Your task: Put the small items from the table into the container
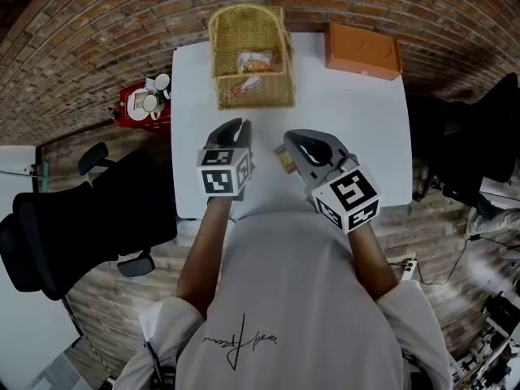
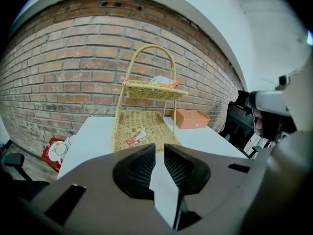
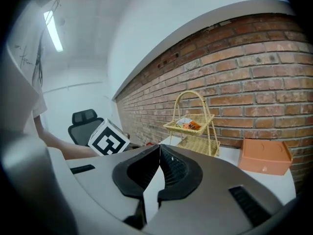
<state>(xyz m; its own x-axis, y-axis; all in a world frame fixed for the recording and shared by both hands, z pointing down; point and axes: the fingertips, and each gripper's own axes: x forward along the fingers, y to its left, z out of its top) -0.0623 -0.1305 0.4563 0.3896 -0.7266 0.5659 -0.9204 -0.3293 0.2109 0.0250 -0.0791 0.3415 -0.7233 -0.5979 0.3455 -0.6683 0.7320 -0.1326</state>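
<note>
Nearest the person, the left gripper (image 2: 159, 155) hangs over the white table (image 1: 357, 112), its jaws slightly apart with nothing between them. The right gripper (image 3: 159, 151) has its jaws pressed together, empty. A small packet (image 1: 286, 160) lies on the table just beside it. At the far edge stands the two-tier wicker basket (image 1: 252, 96), with packets on both tiers and an orange box (image 1: 362, 51) beside it.

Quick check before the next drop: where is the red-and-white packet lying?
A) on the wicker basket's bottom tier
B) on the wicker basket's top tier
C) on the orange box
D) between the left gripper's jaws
A: the left gripper view shows the red-and-white packet lying flat on the bottom tier of the wicker basket, near its front edge.
</note>
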